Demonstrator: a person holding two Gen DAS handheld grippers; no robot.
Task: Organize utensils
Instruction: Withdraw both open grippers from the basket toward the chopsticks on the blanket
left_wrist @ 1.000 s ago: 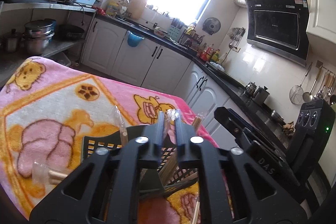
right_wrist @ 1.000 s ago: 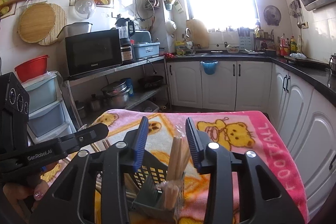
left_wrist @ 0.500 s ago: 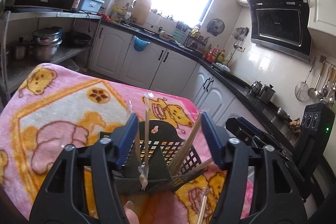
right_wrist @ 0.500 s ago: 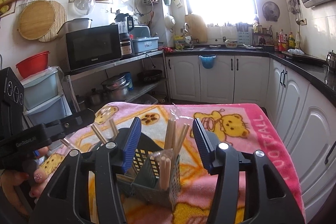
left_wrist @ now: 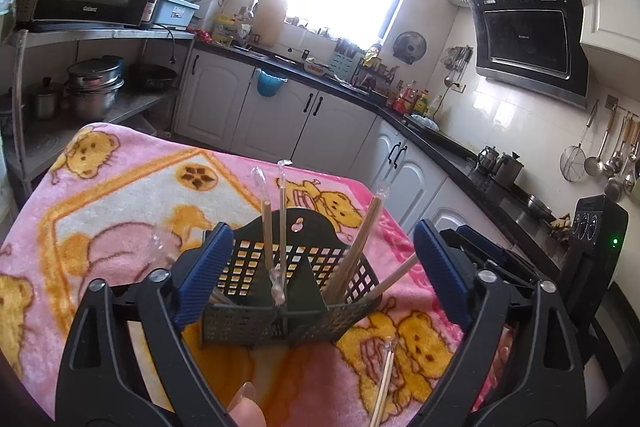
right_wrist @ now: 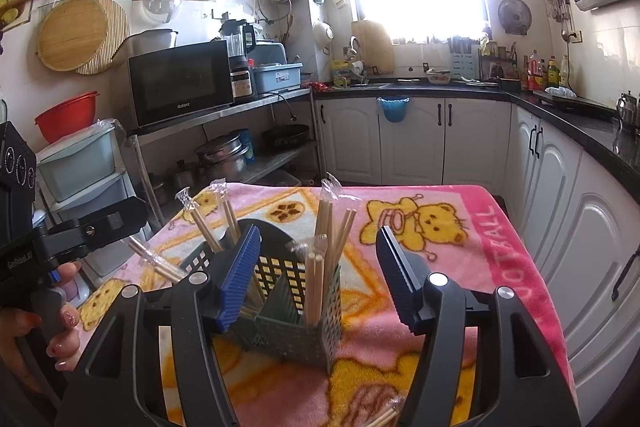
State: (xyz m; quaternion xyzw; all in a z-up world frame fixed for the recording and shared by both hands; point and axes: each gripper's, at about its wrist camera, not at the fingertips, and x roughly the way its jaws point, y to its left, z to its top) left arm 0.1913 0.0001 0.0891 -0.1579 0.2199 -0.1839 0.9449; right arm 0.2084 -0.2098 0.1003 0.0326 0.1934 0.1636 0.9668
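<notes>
A dark mesh utensil basket (left_wrist: 256, 323) stands on a pink bear-print blanket (left_wrist: 100, 203). Several plastic-wrapped chopstick pairs (left_wrist: 280, 227) stand upright or lean in its compartments. My left gripper (left_wrist: 322, 267) is just in front of the basket with its jaws opening wide; the blue pads touch nothing. In the right wrist view the same basket (right_wrist: 296, 335) holds wrapped chopsticks (right_wrist: 324, 223). My right gripper (right_wrist: 318, 279) faces it from the other side, its jaws also opening, with the pads clear of the sticks.
One loose wrapped chopstick pair (left_wrist: 384, 379) lies on the blanket near me, and another (right_wrist: 156, 259) sticks out at the basket's left. A person's hand (right_wrist: 60, 331) holds the left gripper's handle. White cabinets (right_wrist: 440, 139) and a shelf with a microwave (right_wrist: 180, 83) surround the table.
Both grippers' jaws have spread apart and let go of wrapped chopsticks, which now stand in the basket. Both grippers have drawn back, so more of the basket shows.
</notes>
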